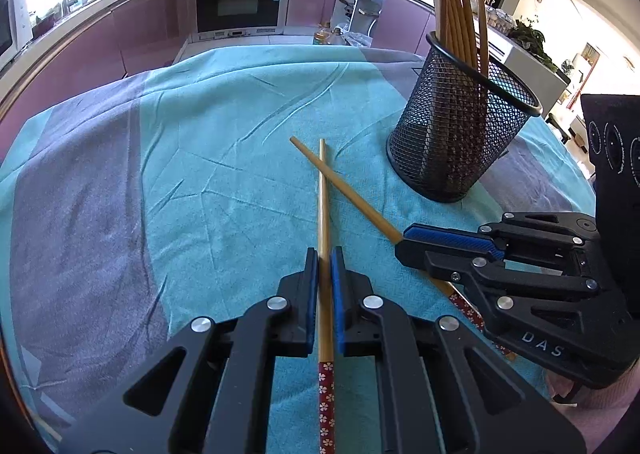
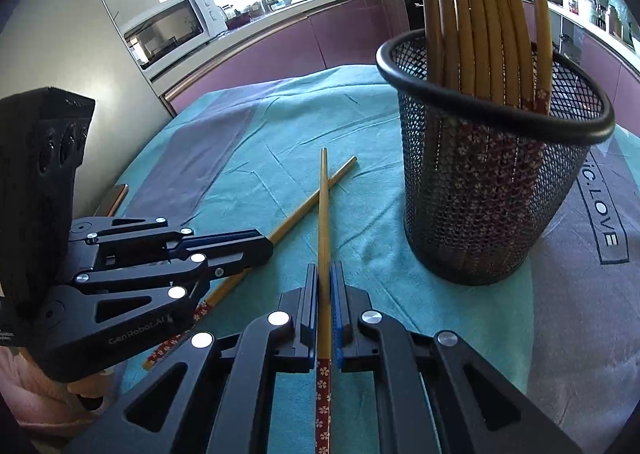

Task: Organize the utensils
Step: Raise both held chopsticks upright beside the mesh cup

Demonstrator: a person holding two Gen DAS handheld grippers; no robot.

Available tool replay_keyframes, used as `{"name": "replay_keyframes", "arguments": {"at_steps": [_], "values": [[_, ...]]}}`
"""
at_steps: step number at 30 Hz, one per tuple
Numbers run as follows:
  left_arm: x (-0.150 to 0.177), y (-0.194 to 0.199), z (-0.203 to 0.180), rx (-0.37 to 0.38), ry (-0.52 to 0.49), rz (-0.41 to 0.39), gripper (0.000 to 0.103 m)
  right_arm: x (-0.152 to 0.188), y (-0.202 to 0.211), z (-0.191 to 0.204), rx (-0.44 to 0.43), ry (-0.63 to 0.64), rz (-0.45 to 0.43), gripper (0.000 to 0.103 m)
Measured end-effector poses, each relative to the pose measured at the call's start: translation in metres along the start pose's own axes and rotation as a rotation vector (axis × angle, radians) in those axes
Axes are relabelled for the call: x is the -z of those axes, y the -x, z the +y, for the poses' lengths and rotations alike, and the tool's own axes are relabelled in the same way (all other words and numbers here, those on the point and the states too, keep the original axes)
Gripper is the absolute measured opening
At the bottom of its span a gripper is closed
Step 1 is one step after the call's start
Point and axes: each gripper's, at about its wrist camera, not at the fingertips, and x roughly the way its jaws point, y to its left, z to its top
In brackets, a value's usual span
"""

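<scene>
Handling: each chopstick is, by its look, light, stiff and smooth-lacquered; a pinch near the patterned end seems the surest hold, though a thin round shaft may roll or pivot between flat pads.
Left chopstick [image 1: 323,213]: slender bamboo-coloured shaft, red flower-patterned handle at the near end, bare tip pointing far; it lies low over the cloth, and whether it touches cannot be told.
Right chopstick [image 2: 323,221]: same make; its far tip crosses the other's, forming an X near the middle of the cloth.
Left gripper [image 1: 324,258]: pressed together on the left chopstick just ahead of the patterned band.
Right gripper [image 2: 324,274]: likewise pinching the right chopstick just ahead of its patterned band.
Mesh holder [image 1: 460,133]: black wire cup, upright, to the far right of the crossed pair and near it; several matching chopsticks already stand inside, patterned ends down.
Cloth [image 1: 224,157]: teal towel with grey bands, wrinkled, covering the table.
Judged step: both sticks gripped, not yet carried to the holder.
</scene>
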Motion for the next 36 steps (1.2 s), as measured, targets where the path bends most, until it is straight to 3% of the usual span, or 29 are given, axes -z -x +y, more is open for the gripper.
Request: {"name": "replay_keyframes", "arguments": {"at_steps": [21, 36], "values": [[-0.007, -0.006, -0.008, -0.016, -0.004, -0.007, 0.008, 0.001, 0.004, -0.006, 0.001, -0.001, -0.015, 0.006], [-0.005, 0.022, -0.004, 0.010, -0.003, -0.060, 0.008, 0.001, 0.034, -0.003, -0.027, 0.007, -0.088, 0.006]]}}
